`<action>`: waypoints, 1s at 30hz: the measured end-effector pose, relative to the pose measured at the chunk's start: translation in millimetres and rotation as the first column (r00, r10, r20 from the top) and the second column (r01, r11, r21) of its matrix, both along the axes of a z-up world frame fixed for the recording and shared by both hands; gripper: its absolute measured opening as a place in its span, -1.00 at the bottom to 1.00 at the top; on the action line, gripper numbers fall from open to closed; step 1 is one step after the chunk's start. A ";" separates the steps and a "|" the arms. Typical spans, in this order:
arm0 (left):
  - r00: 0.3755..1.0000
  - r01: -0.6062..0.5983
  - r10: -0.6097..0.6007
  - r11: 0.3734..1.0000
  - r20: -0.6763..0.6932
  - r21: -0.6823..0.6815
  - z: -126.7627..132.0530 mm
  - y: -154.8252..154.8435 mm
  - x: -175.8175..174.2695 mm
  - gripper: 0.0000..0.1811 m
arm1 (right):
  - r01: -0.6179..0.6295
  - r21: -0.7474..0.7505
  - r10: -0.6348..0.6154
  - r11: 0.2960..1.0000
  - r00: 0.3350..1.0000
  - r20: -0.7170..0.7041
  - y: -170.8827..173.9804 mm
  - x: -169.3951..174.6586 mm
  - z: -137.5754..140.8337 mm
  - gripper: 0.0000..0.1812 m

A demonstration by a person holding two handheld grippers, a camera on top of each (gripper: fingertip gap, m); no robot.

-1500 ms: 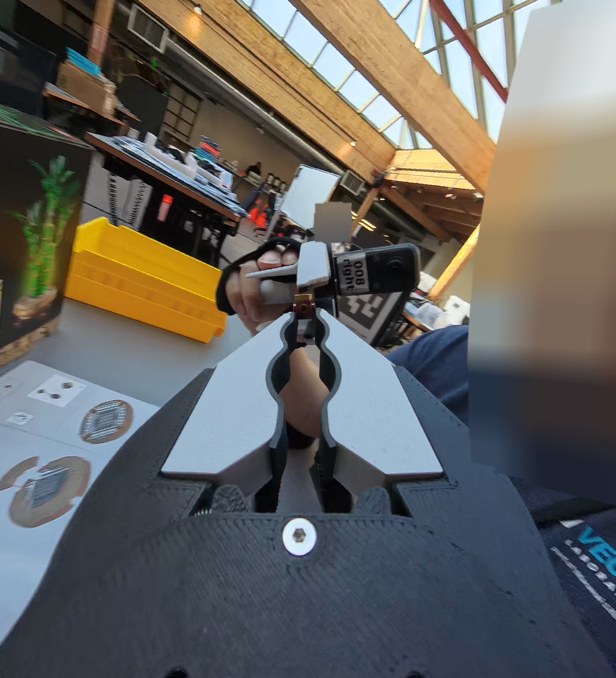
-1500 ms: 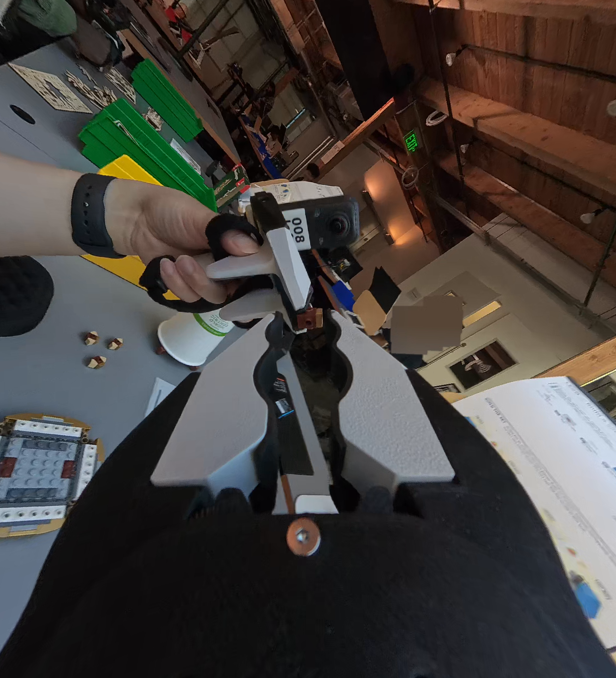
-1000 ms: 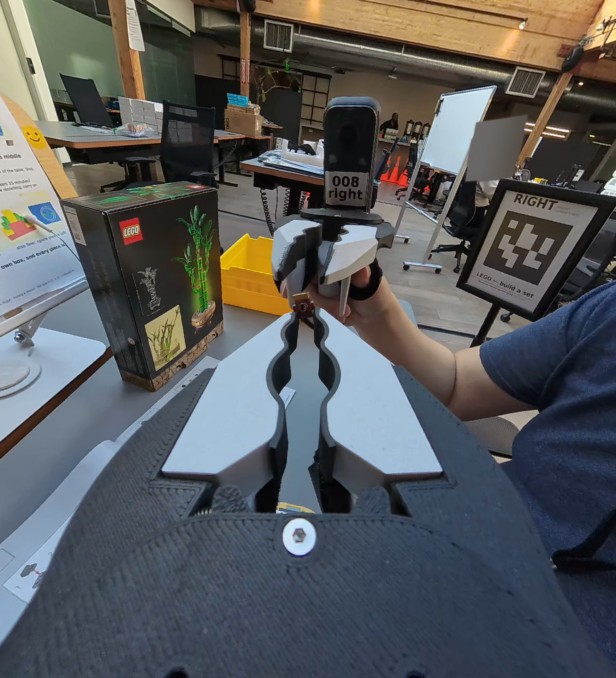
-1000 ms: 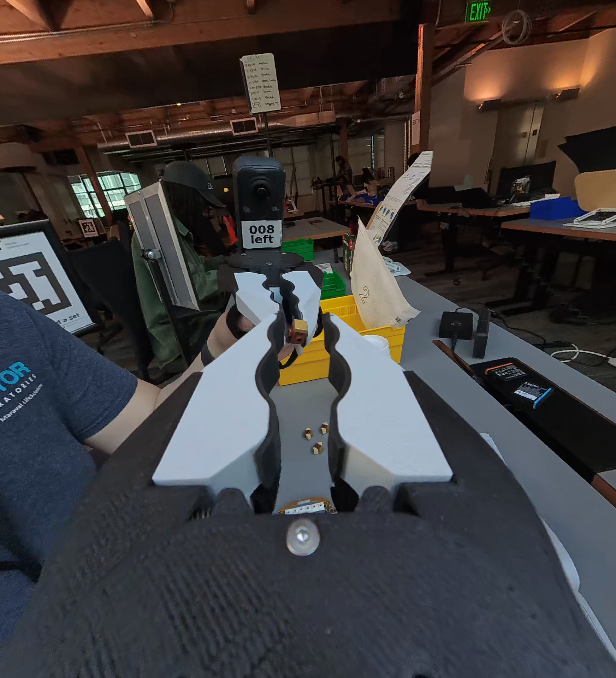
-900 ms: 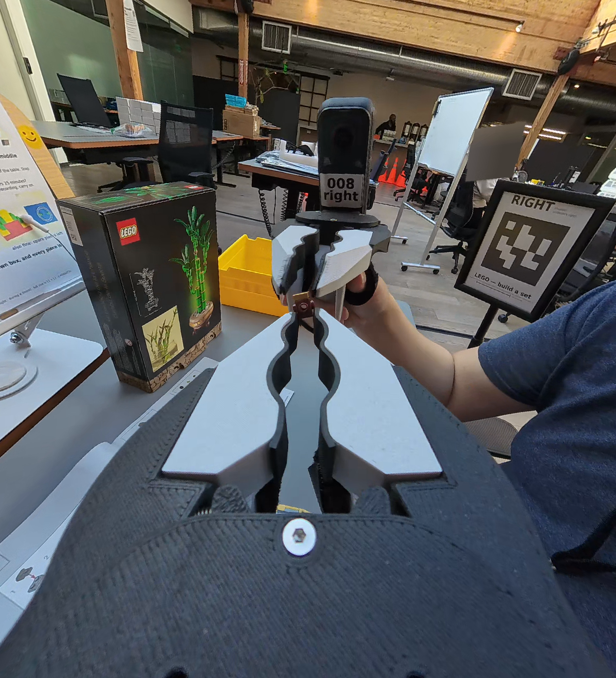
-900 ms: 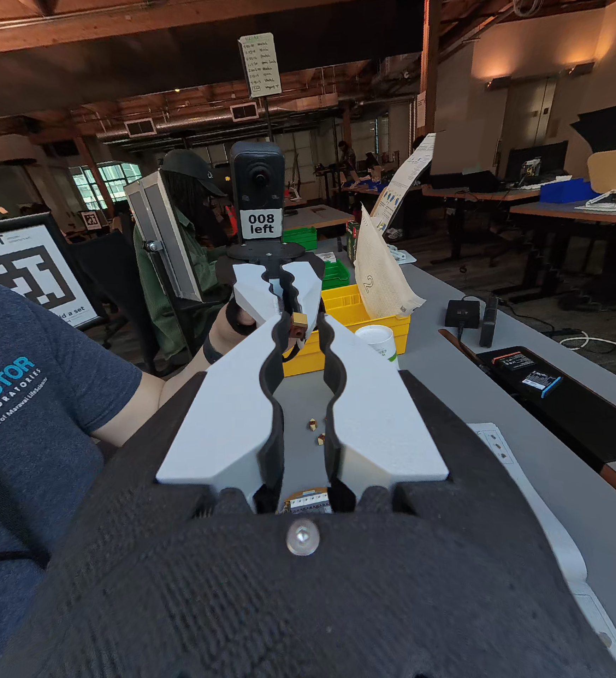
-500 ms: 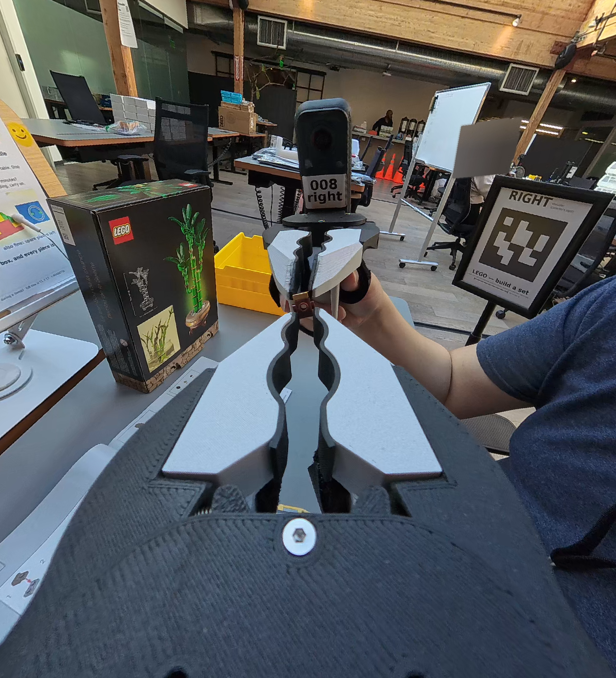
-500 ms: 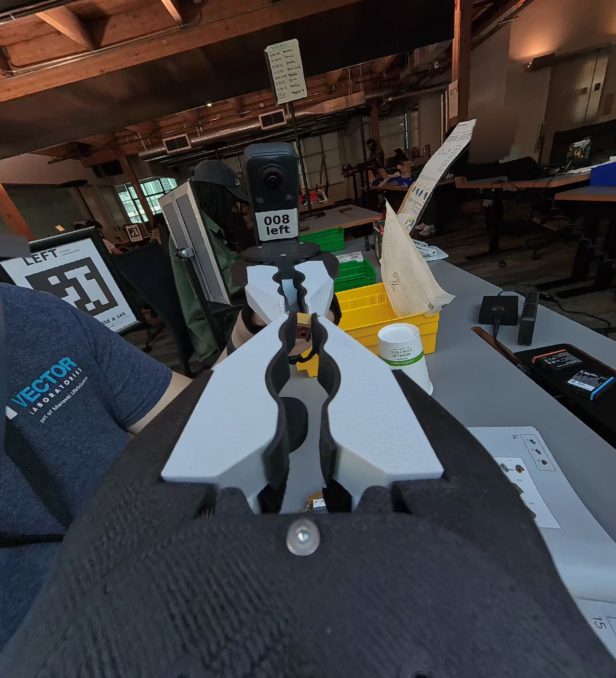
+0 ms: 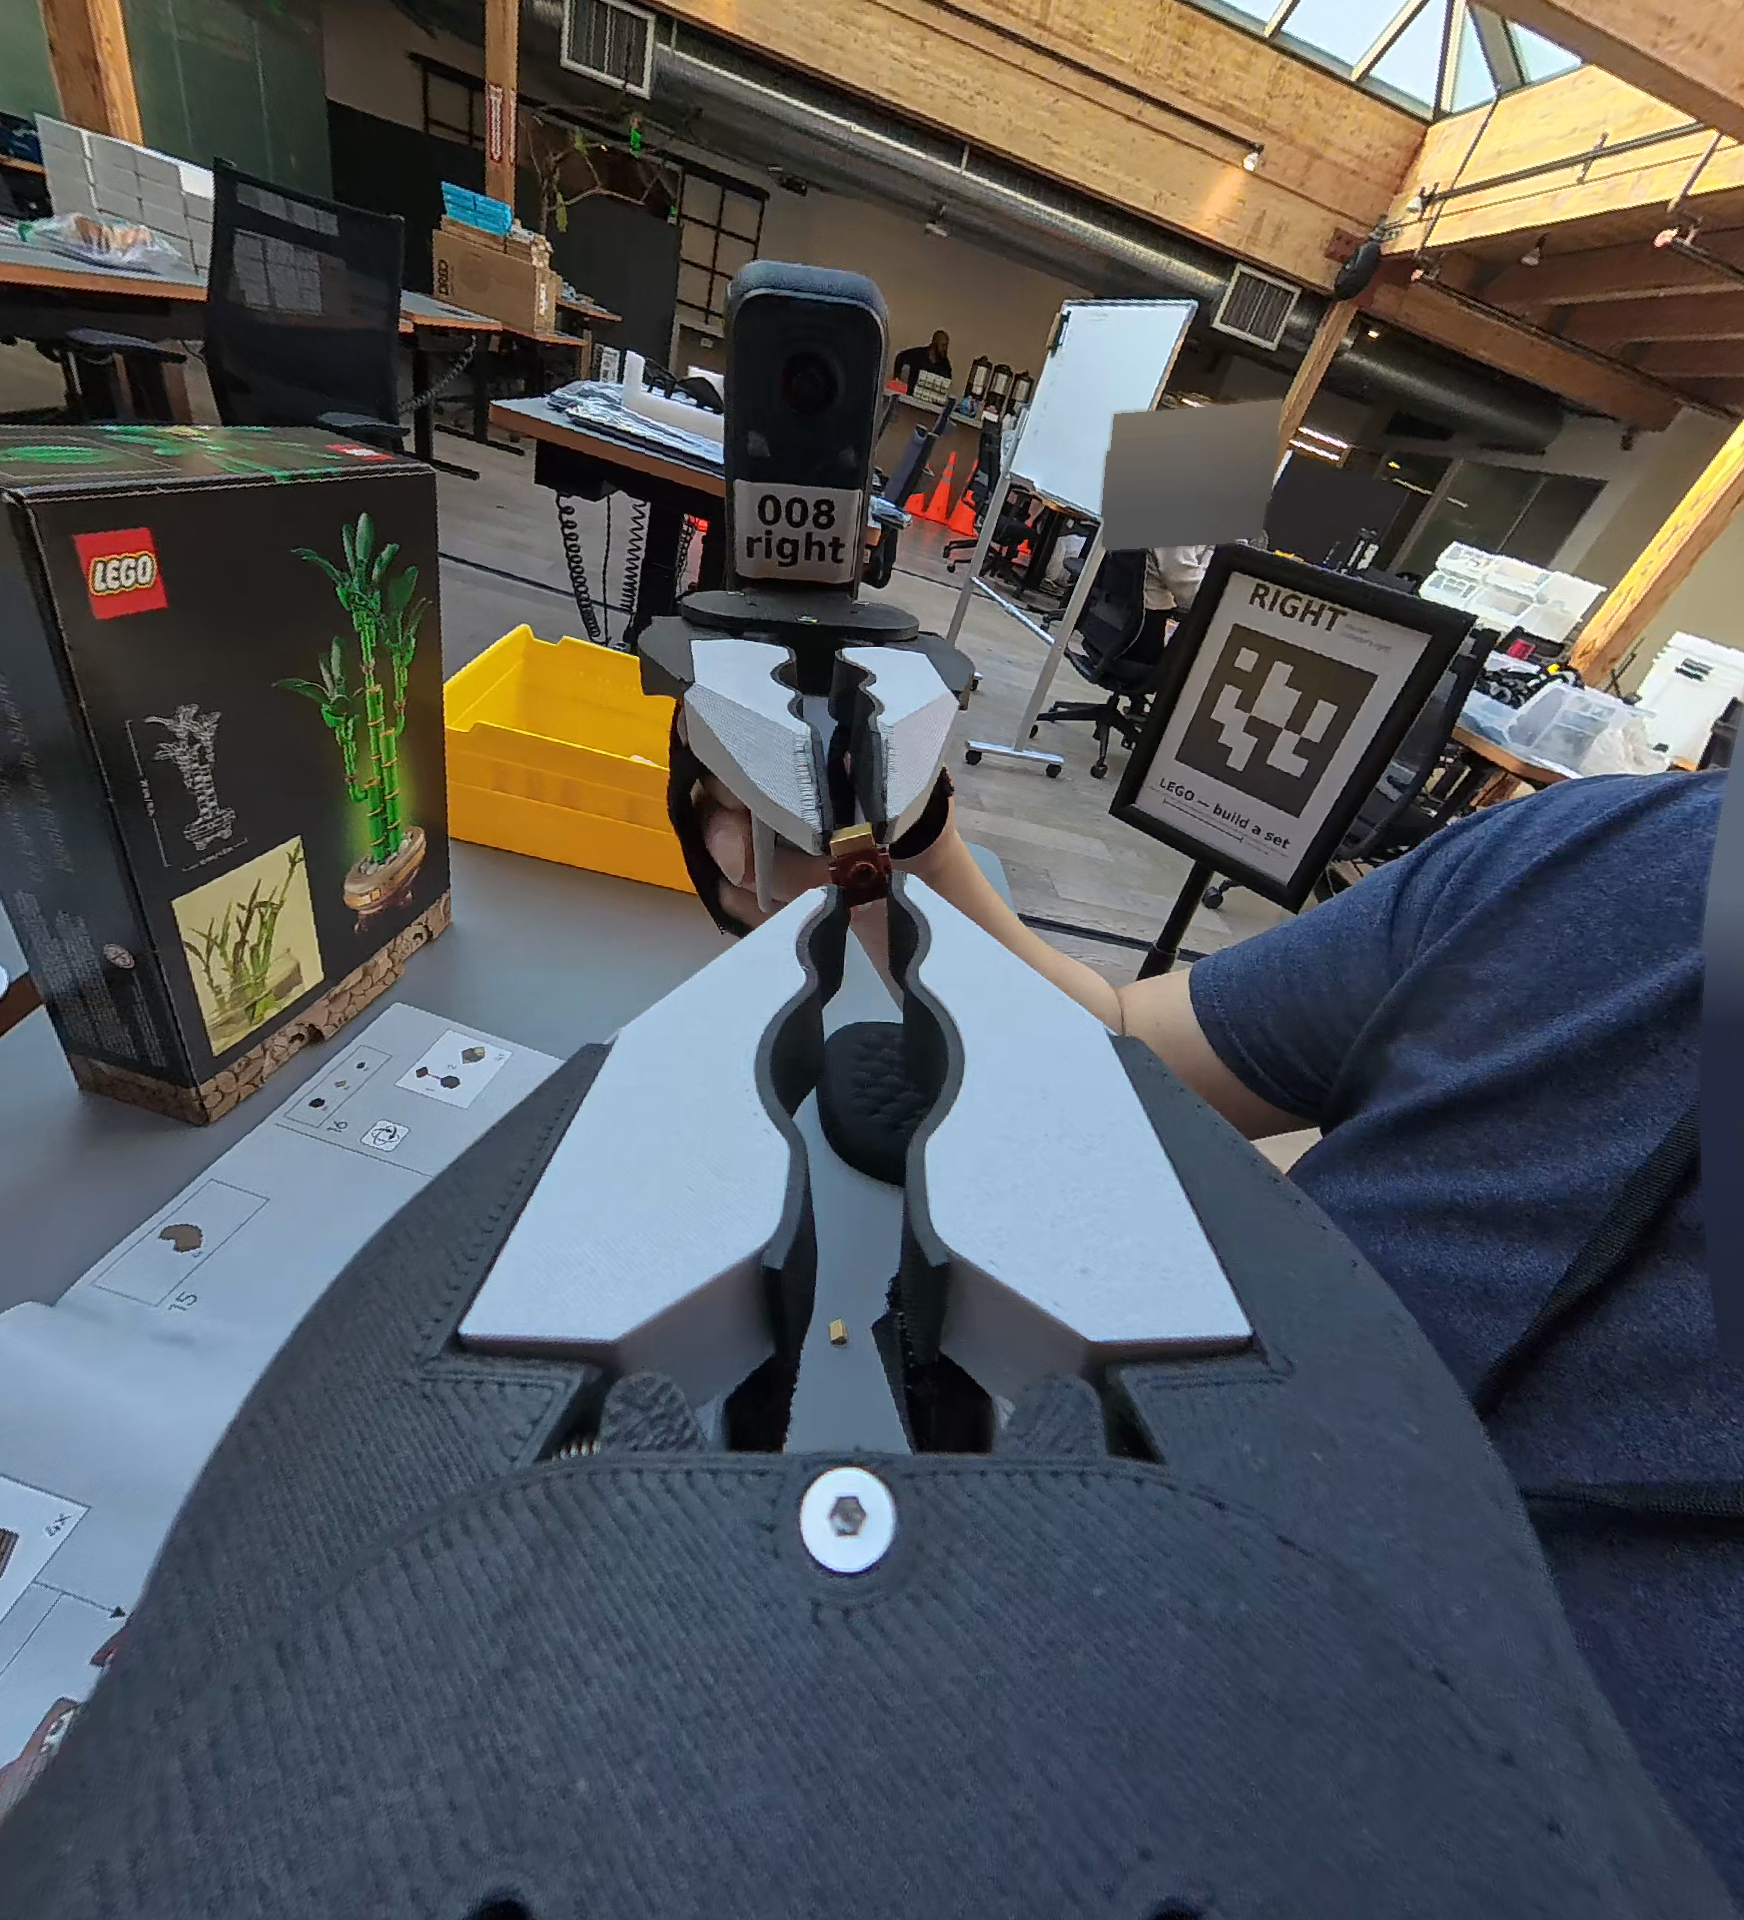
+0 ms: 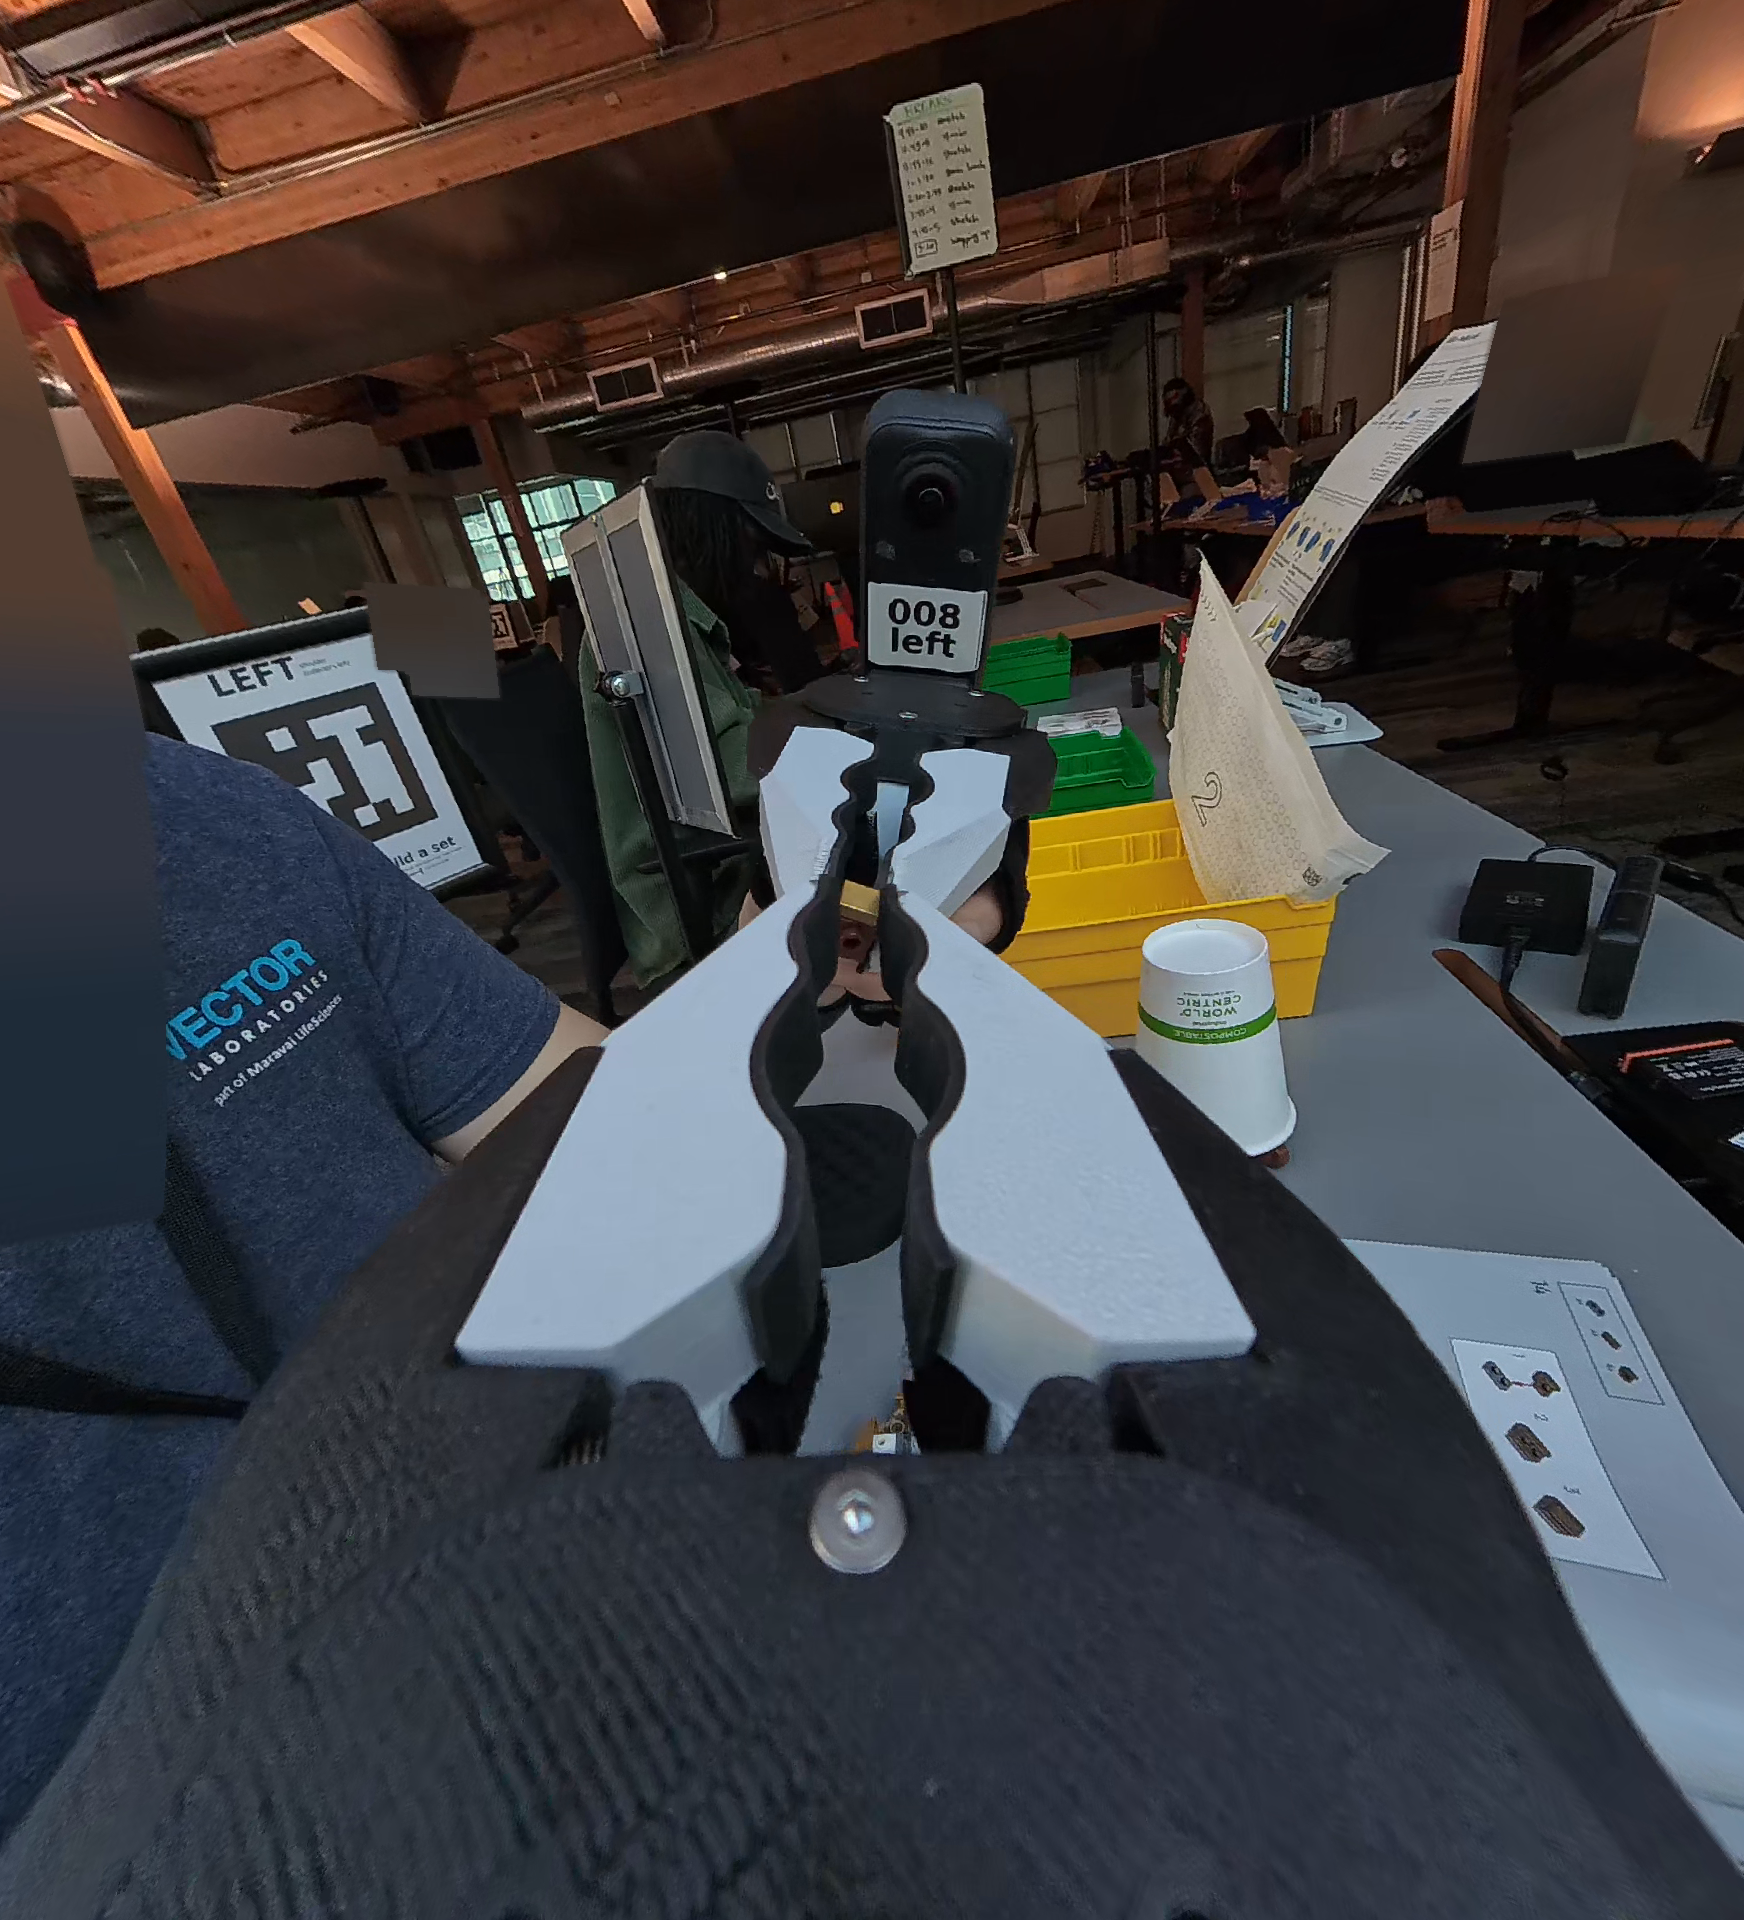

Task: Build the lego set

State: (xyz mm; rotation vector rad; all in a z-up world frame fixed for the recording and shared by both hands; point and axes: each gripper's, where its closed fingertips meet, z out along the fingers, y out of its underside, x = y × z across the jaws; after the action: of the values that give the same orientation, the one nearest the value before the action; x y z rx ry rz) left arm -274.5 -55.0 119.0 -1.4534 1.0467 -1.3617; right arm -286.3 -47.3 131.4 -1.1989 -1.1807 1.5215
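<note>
Claws: two [image 9: 860,883] [image 10: 863,914]. Set boxes: one [image 9: 193,727]. Paper cups: one [image 10: 1211,1029]. Yellow bins: one stack [image 10: 1138,894]. Marker signs: two [image 9: 1283,727] [image 10: 317,738].

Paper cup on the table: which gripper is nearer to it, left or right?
Left. The left gripper, shut on a red piece, is beside the cup, slightly above it. The right gripper, shut on a gold piece, meets it tip to tip from farther away.

Open-plan workshop: exposed timber beams [image 9: 1055,94], ducting [image 9: 951,197], rows of desks [image 10: 1595,520], whiteboard [image 9: 1096,395], parts bins [image 10: 1117,883].
</note>
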 end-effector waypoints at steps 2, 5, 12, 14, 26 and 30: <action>1.000 0.012 -0.012 1.000 0.004 -0.010 -0.5 -0.6 0.0 -0.94 | -0.014 -0.011 0.014 1.000 1.000 -0.003 -0.3 0.0 -0.7 -0.93; 0.999 0.044 -0.044 0.999 0.016 -0.025 0.0 -3.6 0.1 -0.94 | -0.045 -0.020 0.045 0.999 0.999 -0.014 -3.2 0.1 -0.3 -0.93; 0.995 0.088 -0.085 0.995 0.042 -0.057 0.3 -5.6 -0.3 -0.94 | -0.074 -0.040 0.073 0.996 0.997 -0.025 -5.4 -0.2 0.0 -0.93; 0.997 0.068 -0.066 0.996 0.039 -0.062 -0.8 -1.9 -0.9 -0.94 | -0.046 -0.036 0.045 0.998 0.999 -0.018 -1.8 -0.9 -0.7 -0.93; 0.985 0.118 -0.087 0.968 0.146 -0.220 7.3 2.5 -7.4 -0.94 | 0.218 0.430 -0.205 0.876 0.976 -0.076 3.1 5.1 3.9 -0.59; 0.985 0.119 -0.083 0.959 0.149 -0.256 3.9 6.1 -5.9 -0.94 | 0.330 0.702 -0.356 0.631 0.927 -0.116 2.7 1.6 -0.3 -0.66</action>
State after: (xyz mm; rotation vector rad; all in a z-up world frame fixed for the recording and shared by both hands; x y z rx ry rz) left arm -280.4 -48.9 122.9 -1.4873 0.8866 -1.7026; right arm -284.7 -44.7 131.1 -0.8319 -1.2962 0.6274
